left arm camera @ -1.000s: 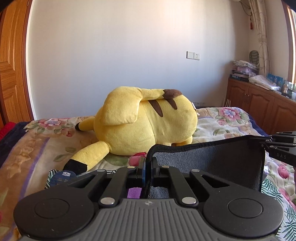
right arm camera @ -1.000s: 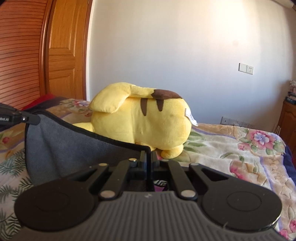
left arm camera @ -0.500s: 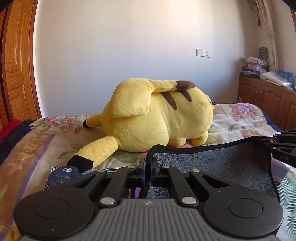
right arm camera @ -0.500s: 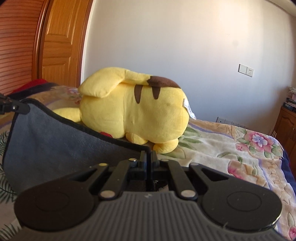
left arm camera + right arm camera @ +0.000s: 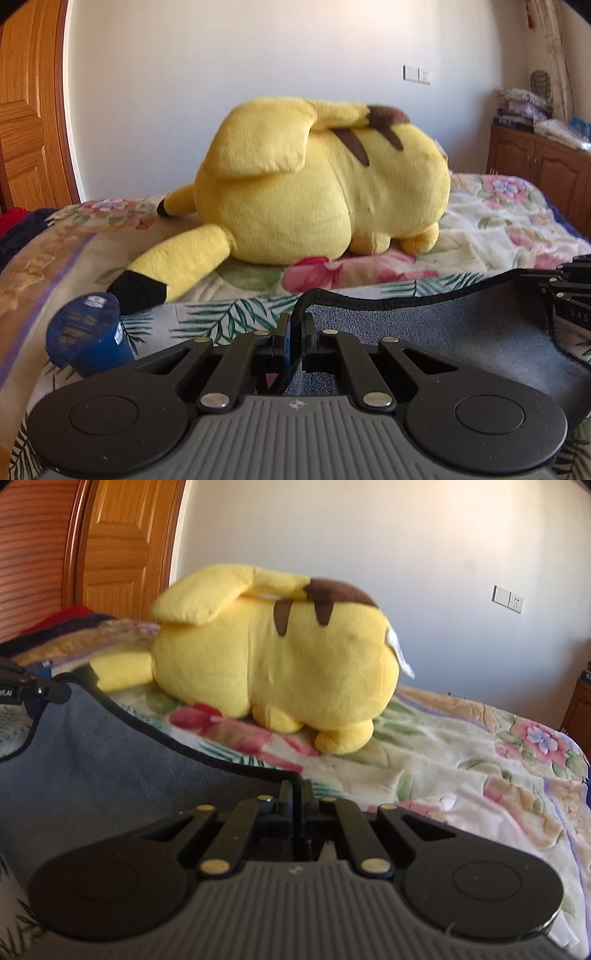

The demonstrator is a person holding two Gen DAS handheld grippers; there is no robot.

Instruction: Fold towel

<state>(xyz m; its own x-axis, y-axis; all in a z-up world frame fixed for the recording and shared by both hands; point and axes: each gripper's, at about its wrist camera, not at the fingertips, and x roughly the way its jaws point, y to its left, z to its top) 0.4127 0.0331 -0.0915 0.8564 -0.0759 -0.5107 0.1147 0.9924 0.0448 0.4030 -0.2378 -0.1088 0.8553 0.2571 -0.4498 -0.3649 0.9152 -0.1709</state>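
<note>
While the left gripper is pinched nearly closed on the black-edged corner of the grey towel, the right gripper clamps the opposite corner just as narrowly. One towel hangs slack between the two grippers, low over the flowered bedspread of the bed. Beyond the towel's raised edge lies one yellow plush toy, resting on the bedspread. One blue cup with a sealed foil lid stands tilted on the bed near the plush's black-tipped ear, just left of the left gripper; what it contains cannot be seen.
</note>
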